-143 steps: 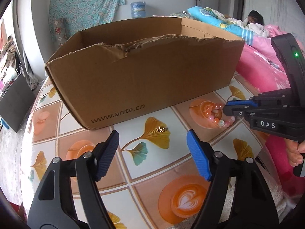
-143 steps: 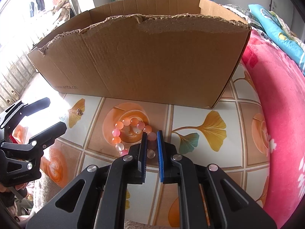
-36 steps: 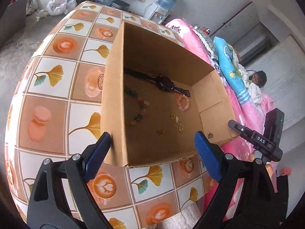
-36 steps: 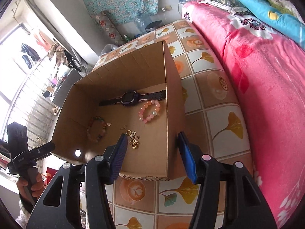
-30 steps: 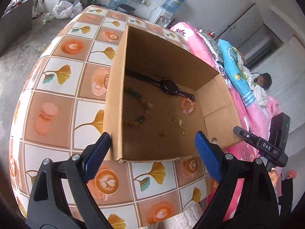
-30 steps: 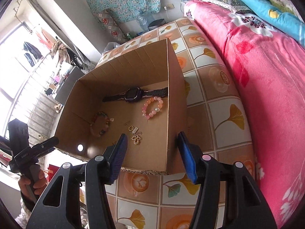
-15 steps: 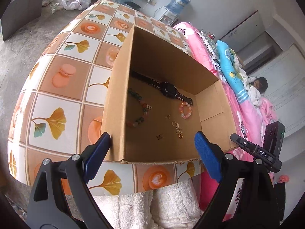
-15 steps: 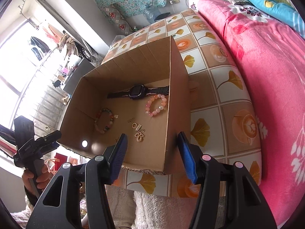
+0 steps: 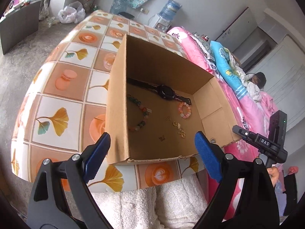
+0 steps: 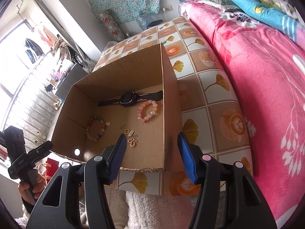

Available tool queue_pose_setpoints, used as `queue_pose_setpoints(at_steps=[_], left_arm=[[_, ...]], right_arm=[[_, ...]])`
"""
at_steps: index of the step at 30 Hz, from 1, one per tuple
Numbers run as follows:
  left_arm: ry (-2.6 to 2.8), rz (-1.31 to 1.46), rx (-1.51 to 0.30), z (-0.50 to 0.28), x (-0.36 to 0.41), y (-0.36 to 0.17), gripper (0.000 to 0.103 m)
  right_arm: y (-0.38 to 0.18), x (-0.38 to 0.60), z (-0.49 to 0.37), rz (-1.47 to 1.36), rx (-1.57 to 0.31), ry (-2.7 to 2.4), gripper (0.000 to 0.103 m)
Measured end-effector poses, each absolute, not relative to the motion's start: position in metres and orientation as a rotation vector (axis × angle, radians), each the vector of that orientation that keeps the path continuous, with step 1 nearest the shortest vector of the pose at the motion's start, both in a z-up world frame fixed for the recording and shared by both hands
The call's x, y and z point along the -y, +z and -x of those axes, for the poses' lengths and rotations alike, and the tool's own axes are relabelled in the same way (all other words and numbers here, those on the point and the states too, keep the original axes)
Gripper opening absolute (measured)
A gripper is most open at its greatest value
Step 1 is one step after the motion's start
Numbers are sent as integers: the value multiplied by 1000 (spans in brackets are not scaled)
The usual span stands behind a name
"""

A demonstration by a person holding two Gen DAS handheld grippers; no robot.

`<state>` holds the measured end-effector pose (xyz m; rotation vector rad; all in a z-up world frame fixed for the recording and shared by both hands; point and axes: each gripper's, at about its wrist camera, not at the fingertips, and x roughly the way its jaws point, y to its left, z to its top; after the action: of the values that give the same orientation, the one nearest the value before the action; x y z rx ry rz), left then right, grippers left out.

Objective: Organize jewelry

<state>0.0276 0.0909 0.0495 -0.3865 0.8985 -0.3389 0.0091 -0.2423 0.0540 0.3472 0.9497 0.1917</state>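
An open cardboard box (image 9: 116, 105) stands on the table. On its floor lie a black watch (image 9: 165, 92), a pink bead bracelet (image 9: 184, 110), a multicolour bead bracelet (image 9: 140, 114) and small gold charms (image 9: 179, 127). My left gripper (image 9: 151, 143) hovers open and empty above the box's near-left corner. In the right wrist view the same box (image 10: 169, 114) holds the watch (image 10: 129, 96), the pink bracelet (image 10: 147, 110) and the charms (image 10: 131, 135). My right gripper (image 10: 152, 141) hangs over the near-right corner, its jaws opening with nothing between them.
The table (image 9: 63, 114) wears a cloth of orange tiles and gingko leaves. A pink bed cover (image 10: 266, 76) runs along its right side, and a person (image 9: 257, 80) lies far off on the bed. White fluffy fabric (image 9: 152, 200) shows below the table's near edge.
Both grippers have drawn back toward the table's near edge, so the white fabric now shows. The pink bracelet, on the table several seconds ago, lies in the box.
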Motion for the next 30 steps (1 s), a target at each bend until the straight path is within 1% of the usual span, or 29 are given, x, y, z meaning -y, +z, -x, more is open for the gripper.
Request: queue_pose_setpoints(at_steps=[1, 4, 9, 14, 19, 25, 30], left_arm=[[-311, 357, -857, -22, -92, 54, 86], [-264, 308, -747, -5, -96, 68, 87], [-216, 262, -637, 19, -99, 88, 91], [-131, 251, -616, 31, -98, 101, 94], [-18, 168, -598, 45, -93, 109, 94], [55, 98, -563, 62, -89, 122, 95], [44, 126, -580, 63, -87, 125, 94]], right_arm=[[58, 243, -4, -332, -929, 170, 62], [69, 241, 17, -293, -865, 147, 69], [83, 229, 48, -211, -798, 141, 79], [92, 218, 65, -180, -768, 153, 88], [99, 205, 80, -140, -740, 133, 96], [107, 185, 87, -91, -713, 119, 96], [115, 175, 94, -73, -671, 110, 96]])
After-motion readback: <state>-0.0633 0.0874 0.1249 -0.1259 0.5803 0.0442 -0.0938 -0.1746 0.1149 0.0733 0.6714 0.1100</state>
